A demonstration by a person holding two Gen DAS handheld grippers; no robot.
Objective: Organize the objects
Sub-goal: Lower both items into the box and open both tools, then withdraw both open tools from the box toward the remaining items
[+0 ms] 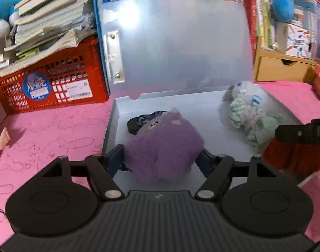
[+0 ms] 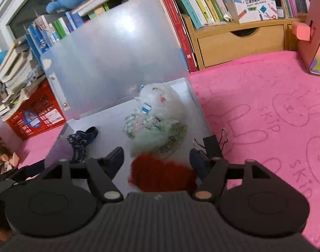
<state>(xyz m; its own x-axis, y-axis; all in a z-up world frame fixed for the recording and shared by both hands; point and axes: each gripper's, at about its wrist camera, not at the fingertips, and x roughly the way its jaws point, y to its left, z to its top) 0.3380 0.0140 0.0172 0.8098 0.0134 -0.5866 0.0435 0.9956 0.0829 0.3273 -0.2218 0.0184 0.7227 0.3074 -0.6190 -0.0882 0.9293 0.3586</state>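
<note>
1. Your left tool (image 1: pixel 160 157) is clenched on the purple plush (image 1: pixel 163 145), a fuzzy, rounded toy with a small stitched face and pink cheeks, held over the near part of the grey box (image 1: pixel 202 109).
2. Your right tool (image 2: pixel 156 157) has its fingers spread either side of a shaggy red plush (image 2: pixel 162 175); contact with the pads is blurred, so you cannot tell whether it grips the toy. It sits at the box's near right edge.
3. Inside the box, a fluffy white plush (image 2: pixel 162 98) lies in the far right corner, with a pale green frilled fabric piece (image 2: pixel 158 132) bunched just in front of it, touching it.
4. A dark blue patterned cloth item (image 2: pixel 82 138) lies at the box's left side, partly behind the purple plush.
5. The box's frosted, translucent lid (image 1: pixel 176 44) stands open and upright at its far edge, with a metal hinge plate (image 1: pixel 114 56) on its left.
6. The box rests on a soft pink cover (image 2: pixel 265 115) printed with outlined rabbits and the word "SKIP".
7. Left of the box stands a red lattice crate (image 1: pixel 50 88) topped with stacked books; right of it, a wooden drawer unit (image 2: pixel 239 44); behind it, shelves of books.
</note>
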